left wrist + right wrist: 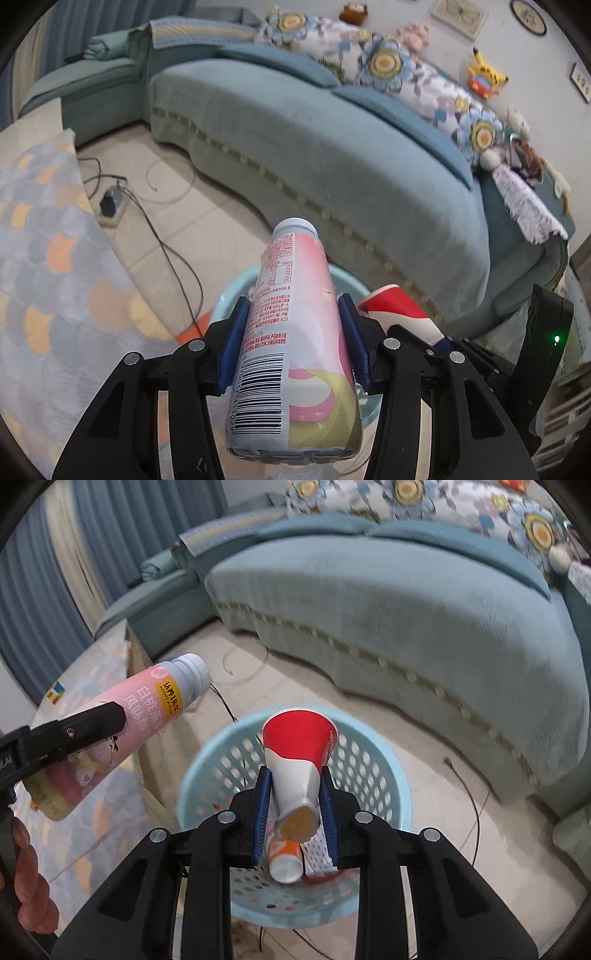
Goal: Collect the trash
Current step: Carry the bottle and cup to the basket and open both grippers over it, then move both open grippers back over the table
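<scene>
Room: teal sofa (pixel 424 602) behind, tiled floor (pixel 424 746) with cables.
Left tool (pixel 295 343): clenched on a pink bottle (pixel 291 332), cap forward, apparently over the basket (pixel 207 760).
Right tool (pixel 293 805): grasping a red-and-white paper cup (pixel 297 753) above the light-blue basket, which holds other trash.

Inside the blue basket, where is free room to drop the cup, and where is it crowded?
Free: the far half of the blue basket, beneath the red-and-white paper cup. Crowded: the near side, where an orange-and-white bottle lies under the right gripper.

Cup (pixel 297 760) above basket (pixel 391 775), bottle (pixel 122 731) left.
</scene>
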`<state>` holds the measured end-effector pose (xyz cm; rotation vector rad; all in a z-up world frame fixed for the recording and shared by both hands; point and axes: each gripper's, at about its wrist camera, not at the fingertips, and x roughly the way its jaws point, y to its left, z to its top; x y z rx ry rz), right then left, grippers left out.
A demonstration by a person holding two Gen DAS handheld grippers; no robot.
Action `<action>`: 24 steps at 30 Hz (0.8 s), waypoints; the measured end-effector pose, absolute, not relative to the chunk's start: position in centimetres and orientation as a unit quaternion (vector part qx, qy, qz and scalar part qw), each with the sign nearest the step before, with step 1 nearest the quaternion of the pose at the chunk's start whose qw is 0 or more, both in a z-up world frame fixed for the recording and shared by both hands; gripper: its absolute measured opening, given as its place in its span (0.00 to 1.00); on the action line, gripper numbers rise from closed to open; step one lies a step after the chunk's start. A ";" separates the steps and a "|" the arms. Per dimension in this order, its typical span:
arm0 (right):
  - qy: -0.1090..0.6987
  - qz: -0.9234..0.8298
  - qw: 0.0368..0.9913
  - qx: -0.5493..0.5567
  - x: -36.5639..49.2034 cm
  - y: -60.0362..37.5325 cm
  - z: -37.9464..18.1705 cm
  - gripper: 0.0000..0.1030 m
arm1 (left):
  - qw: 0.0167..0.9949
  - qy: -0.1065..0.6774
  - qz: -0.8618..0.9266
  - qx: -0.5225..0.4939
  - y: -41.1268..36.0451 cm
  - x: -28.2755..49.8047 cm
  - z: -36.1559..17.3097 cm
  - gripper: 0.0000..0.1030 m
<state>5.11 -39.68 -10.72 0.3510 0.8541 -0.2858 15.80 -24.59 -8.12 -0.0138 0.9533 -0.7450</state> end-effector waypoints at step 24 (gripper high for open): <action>0.423 -0.106 0.882 0.179 6.0 -37.1 -11.3 0.27 | 0.833 0.432 -0.343 -0.046 -17.9 16.3 -7.5 0.59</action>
